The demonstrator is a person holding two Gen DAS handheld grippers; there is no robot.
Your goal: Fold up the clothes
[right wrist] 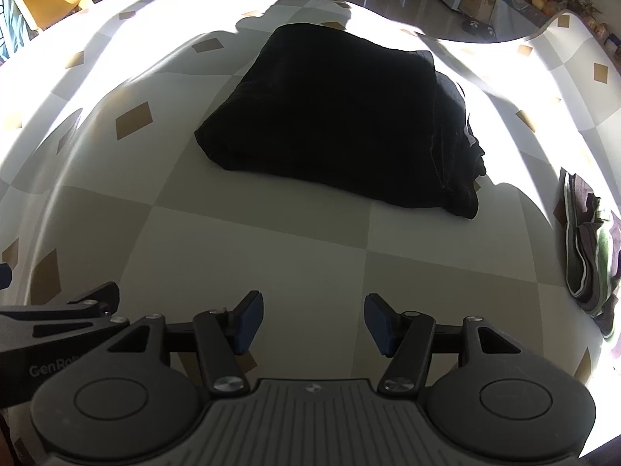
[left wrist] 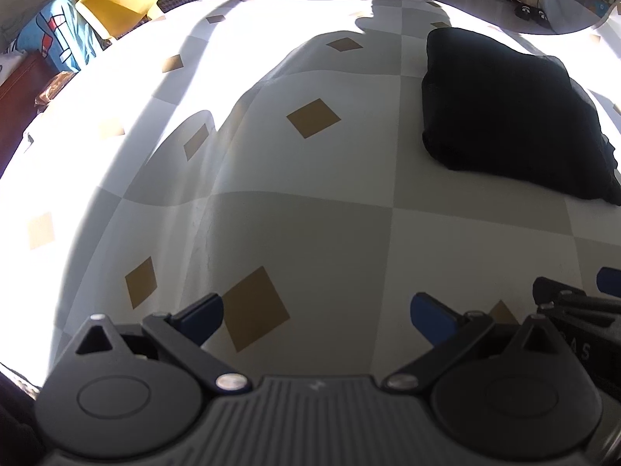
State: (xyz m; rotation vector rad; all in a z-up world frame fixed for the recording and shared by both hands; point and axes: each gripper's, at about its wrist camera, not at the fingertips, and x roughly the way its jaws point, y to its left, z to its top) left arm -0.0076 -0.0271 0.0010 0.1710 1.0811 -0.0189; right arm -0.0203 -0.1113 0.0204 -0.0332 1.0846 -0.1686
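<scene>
A black garment [right wrist: 337,124], folded into a thick rectangle, lies on the checkered tablecloth [right wrist: 271,240] ahead of my right gripper; it also shows at the right of the left wrist view [left wrist: 508,112]. My right gripper [right wrist: 314,320] is open and empty, hovering over bare cloth short of the garment. My left gripper [left wrist: 316,318] is open and empty, to the left of the garment and well short of it. Part of the right gripper [left wrist: 574,303] shows at the right edge of the left wrist view.
A stack of folded striped clothes [right wrist: 590,248] lies at the table's right edge. A yellow chair [left wrist: 116,4] and a blue printed item [left wrist: 58,39] stand beyond the far left edge. Strong sunlight washes out the table's rim.
</scene>
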